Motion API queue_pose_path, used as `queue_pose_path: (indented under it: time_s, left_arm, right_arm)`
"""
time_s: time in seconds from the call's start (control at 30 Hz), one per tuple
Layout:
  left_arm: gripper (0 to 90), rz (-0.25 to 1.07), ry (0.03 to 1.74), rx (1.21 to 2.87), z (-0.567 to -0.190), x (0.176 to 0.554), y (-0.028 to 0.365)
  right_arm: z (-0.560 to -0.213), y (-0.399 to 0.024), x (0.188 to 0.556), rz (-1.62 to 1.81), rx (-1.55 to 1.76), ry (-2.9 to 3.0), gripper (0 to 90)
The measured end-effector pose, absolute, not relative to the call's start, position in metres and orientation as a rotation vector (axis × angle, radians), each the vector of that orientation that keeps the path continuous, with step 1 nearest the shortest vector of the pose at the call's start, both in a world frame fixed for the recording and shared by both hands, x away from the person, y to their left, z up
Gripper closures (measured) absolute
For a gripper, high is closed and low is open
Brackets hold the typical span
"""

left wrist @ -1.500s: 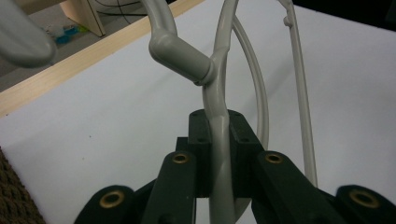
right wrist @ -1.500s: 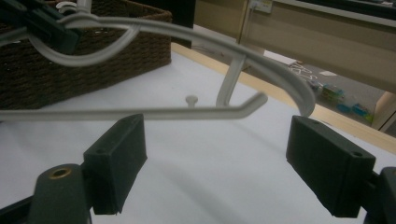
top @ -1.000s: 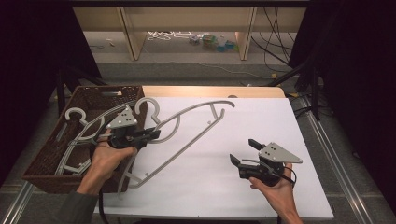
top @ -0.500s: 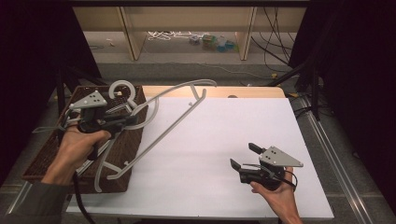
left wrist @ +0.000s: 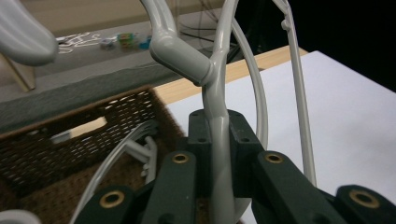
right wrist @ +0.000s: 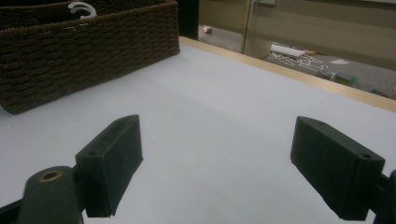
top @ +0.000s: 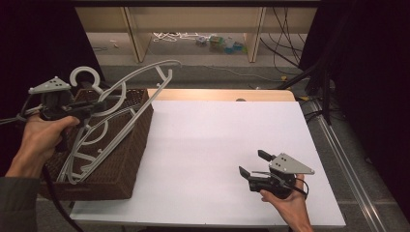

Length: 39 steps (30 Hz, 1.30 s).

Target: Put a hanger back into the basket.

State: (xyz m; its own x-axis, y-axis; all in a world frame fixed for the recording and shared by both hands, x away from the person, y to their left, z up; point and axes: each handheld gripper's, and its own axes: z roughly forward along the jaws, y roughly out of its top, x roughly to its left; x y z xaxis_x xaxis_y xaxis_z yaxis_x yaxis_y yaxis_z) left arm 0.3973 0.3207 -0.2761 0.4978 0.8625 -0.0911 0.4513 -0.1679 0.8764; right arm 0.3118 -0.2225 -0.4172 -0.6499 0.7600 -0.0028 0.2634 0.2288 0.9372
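Right claw (right wrist: 217, 168) stood spread wide over bare white tabletop (right wrist: 224, 107); brown wicker basket (right wrist: 88, 46) at ten o'clock.

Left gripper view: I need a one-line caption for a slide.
Left gripper clamps a grey hanger over the wicker basket.

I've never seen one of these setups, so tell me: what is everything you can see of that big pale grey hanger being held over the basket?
The pale grey plastic coat hanger has a round hook, curved shoulders and a straight lower bar. The left tool is shut on its neck below the hook, holding it tilted above the dark brown woven basket, its far shoulder raised past the basket's rim. Similar hangers lie in the basket below.
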Motion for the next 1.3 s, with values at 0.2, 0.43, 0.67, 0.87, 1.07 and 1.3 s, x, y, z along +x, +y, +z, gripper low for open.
queue_pose_path:
  time_s: [0.2, 0.43, 0.67, 0.87, 1.07, 1.3]
  left_arm:
    - [81.8, 0.586, 1.169, 1.794, -0.288, 0.406, 0.342]
    - [81.9, 0.645, 1.242, 1.810, -0.299, 0.416, 0.362]
    - [81.8, 0.718, 1.287, 1.781, -0.304, 0.424, 0.382]
    - [81.8, 0.749, 1.315, 1.783, -0.314, 0.431, 0.391]
    - [81.8, 0.759, 1.337, 1.795, -0.326, 0.433, 0.400]
    - [81.8, 0.791, 1.328, 1.836, -0.337, 0.431, 0.410]
  right_arm:
    - [-0.418, -0.223, 0.313, 1.413, 0.923, 2.034, 17.5]
    - [-0.418, -0.222, 0.312, 1.425, 0.939, 2.041, 17.5]
    - [-0.418, -0.223, 0.312, 1.419, 0.917, 2.041, 17.6]
    - [-0.420, -0.221, 0.311, 1.422, 0.936, 2.050, 17.6]
    - [-0.420, -0.220, 0.311, 1.421, 0.934, 2.054, 17.6]
    - [-0.420, -0.221, 0.312, 1.410, 0.920, 2.062, 17.6]
